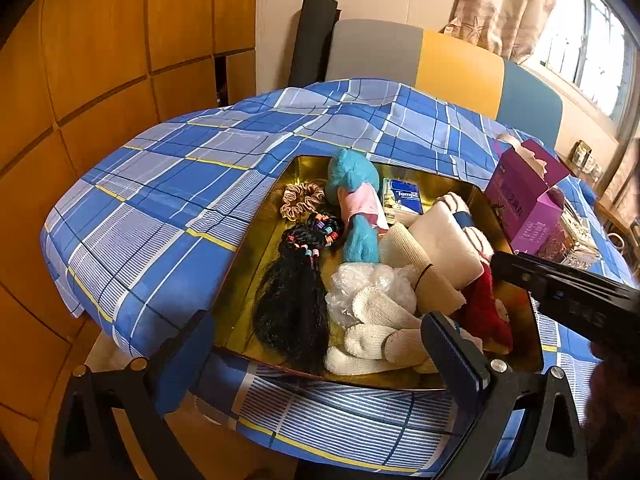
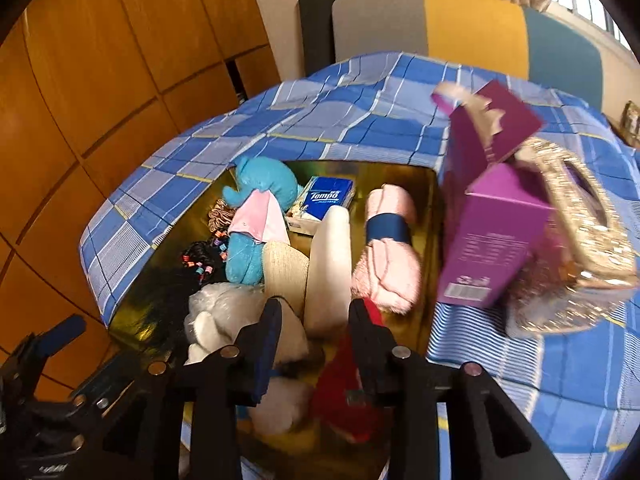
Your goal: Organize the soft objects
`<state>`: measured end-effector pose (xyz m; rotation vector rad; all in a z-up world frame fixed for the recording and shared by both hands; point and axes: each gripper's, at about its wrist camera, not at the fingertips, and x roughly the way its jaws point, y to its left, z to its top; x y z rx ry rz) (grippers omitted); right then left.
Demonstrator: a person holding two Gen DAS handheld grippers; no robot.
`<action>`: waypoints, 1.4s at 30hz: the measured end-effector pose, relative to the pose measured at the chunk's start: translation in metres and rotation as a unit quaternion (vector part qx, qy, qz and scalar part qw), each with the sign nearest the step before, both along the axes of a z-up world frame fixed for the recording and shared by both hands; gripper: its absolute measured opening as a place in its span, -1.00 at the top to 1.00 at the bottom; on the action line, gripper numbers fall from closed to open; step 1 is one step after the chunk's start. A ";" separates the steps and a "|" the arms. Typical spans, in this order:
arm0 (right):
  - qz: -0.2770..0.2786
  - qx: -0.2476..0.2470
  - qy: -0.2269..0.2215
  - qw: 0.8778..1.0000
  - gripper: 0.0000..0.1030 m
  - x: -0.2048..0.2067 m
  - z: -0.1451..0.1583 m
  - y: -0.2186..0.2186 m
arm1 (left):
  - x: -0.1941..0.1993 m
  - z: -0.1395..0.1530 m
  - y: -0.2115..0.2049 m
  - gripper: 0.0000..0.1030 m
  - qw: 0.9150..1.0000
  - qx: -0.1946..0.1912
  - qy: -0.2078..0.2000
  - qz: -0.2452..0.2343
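A gold tray (image 1: 256, 240) (image 2: 428, 240) lies on the blue plaid cloth (image 1: 168, 184), packed with soft things. In it are a blue plush toy (image 1: 352, 184) (image 2: 264, 184), a black wig (image 1: 292, 292), white knit gloves (image 1: 380, 328), a cream pillow (image 1: 444, 248) (image 2: 330, 268), a pink rolled towel (image 2: 390, 264) and a red plush (image 1: 488, 308) (image 2: 348, 384). My left gripper (image 1: 324, 344) hovers wide open over the tray's near edge, above the gloves. My right gripper (image 2: 316, 320) is slightly open over the red plush and the pillow, with nothing pressed between its pads.
A Tempo tissue pack (image 2: 330, 196) and a pink scrunchie (image 1: 302, 198) sit at the tray's far end. An open purple box (image 1: 528, 200) (image 2: 492, 240) stands right of the tray beside a glittery gold item (image 2: 580, 240). Wooden cabinets run along the left, and a padded headboard (image 1: 440, 60) is behind.
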<state>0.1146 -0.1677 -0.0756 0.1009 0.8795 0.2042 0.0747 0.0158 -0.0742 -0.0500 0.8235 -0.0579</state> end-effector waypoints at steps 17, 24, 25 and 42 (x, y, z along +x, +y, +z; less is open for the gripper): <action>-0.069 -0.067 -0.042 0.994 0.24 -0.055 0.045 0.002 | -0.027 0.028 -0.010 -0.99 0.996 0.081 -0.046 0.016; -0.083 -0.066 -0.078 0.991 0.24 -0.078 0.061 0.002 | -0.045 0.034 -0.026 -0.99 0.990 0.125 -0.057 0.006; -0.087 -0.066 -0.075 0.991 0.24 -0.080 0.062 0.001 | -0.046 0.035 -0.028 -0.99 0.991 0.125 -0.056 0.001; -0.136 -0.084 -0.079 0.984 0.24 -0.120 0.063 -0.012 | -0.069 0.061 -0.025 -0.99 0.996 0.065 -0.053 0.027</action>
